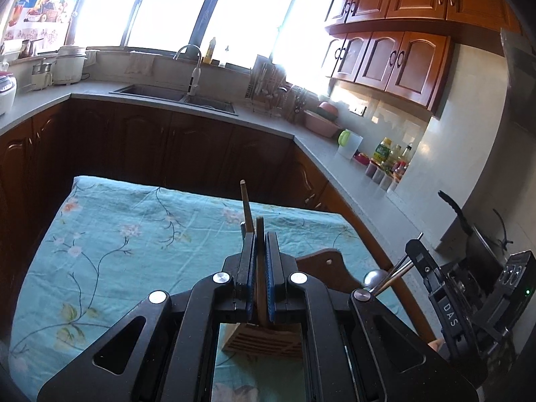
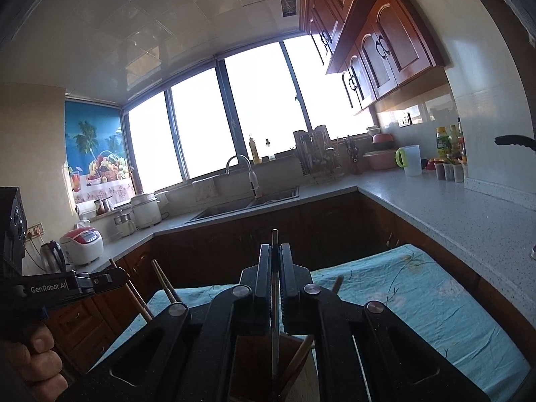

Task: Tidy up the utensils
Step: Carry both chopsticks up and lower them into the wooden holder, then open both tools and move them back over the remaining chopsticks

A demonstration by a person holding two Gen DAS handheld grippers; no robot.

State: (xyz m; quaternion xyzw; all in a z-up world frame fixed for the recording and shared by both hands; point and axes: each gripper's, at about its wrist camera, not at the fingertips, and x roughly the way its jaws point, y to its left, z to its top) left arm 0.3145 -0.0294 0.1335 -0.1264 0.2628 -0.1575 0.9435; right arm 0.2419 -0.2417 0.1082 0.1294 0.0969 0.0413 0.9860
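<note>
In the left wrist view, the left gripper (image 1: 260, 239) has its jaws drawn narrow around wooden chopsticks (image 1: 259, 268), which stand upright between the blue-lined pads. One stick (image 1: 247, 206) leans slightly left and rises higher than the other. Below the jaws, seen through the gripper's frame, a slatted wooden utensil holder (image 1: 263, 340) sits on the desk (image 1: 117, 234), which is covered by a turquoise floral cloth. A brown wooden board (image 1: 330, 264) lies on the cloth just right of the gripper. At the right edge the right gripper (image 1: 418, 258) shows from the side, with thin metal utensil handles (image 1: 395, 276) beside it and a shiny rounded metal end (image 1: 373, 278) near the left gripper's frame.

In the right wrist view, the right gripper (image 2: 275, 254) is closed tight on a thin metal utensil (image 2: 275, 301) that runs straight up between its fingers, its tip poking just above them. Under the gripper stands a brown wooden holder (image 2: 254, 361) with a wooden stick (image 2: 298, 358) leaning in it. The turquoise-clothed desk (image 2: 418, 301) spreads to the right. On the left, a hand (image 2: 33, 358) grasps the left gripper (image 2: 100, 279), which holds wooden chopsticks (image 2: 164, 284) angled upward. Behind lie the kitchen counter (image 2: 435, 207), the sink (image 2: 248, 204) and bright windows (image 2: 234, 117).
</note>
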